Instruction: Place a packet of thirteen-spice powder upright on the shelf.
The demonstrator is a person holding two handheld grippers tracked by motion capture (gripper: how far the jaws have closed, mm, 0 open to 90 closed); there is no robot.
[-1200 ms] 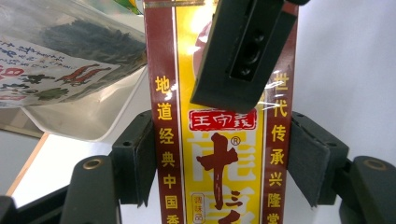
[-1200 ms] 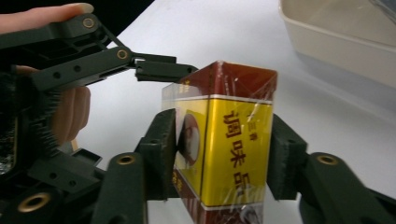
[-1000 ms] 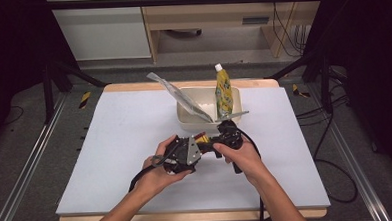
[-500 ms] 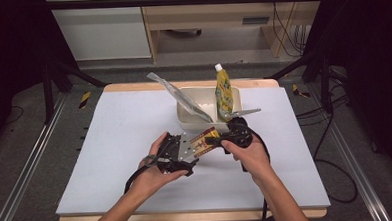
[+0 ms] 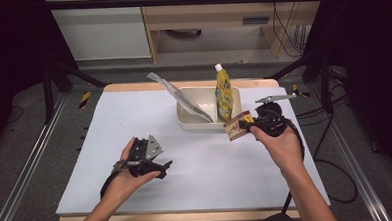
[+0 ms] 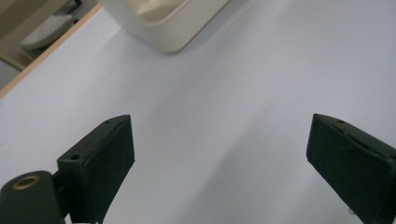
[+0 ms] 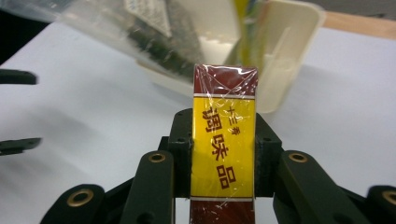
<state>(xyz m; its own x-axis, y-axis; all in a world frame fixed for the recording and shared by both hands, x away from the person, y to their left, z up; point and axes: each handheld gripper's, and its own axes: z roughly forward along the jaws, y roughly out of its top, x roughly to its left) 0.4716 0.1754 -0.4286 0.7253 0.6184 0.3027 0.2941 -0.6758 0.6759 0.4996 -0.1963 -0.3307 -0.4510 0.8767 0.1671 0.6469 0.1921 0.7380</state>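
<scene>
Box (image 7: 224, 144) being gripped between right gripper (image 7: 224, 163) fingers, beside tray (image 5: 184, 118).
Right gripper view is showing yellow-and-maroon wrapped label; left gripper (image 6: 219, 163) fingers have just been opening, released.

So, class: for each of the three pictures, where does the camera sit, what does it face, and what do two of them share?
High view: above the table, looking forward and down; both forearms, left gripper, right gripper holding the packet.
Left gripper view: on that gripper, facing the table between its open jaws.
Right gripper view: on that gripper, facing the packet it clamps.
Shared: the cream tub.
</scene>
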